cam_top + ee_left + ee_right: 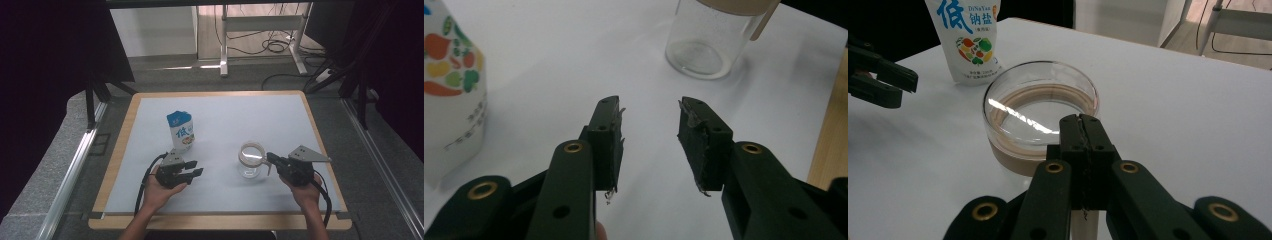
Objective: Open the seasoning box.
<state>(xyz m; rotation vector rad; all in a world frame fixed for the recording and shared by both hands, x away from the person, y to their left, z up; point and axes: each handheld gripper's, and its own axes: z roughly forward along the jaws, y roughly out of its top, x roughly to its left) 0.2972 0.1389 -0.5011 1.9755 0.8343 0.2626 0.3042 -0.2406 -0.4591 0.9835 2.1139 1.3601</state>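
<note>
The glass jar (250, 161) stands upright on the white mat (225, 125), right of the middle, with a clear lid in a tan rim on top. It looks empty, so it should be light, but the glass is stiff, smooth and fragile, and it may slip between hard pads. The tan clasp on its side seems the best place to take it, and there the right gripper (270, 158) is: its jaws are pressed together, on that thin clasp as far as I can judge, and the hand keeps it level and low over the table. The left gripper (195, 168) is held low in the left hand, pointing toward the jar, its jaws apart with nothing between them. The salt pouch (180, 130) stands just behind it.
</note>
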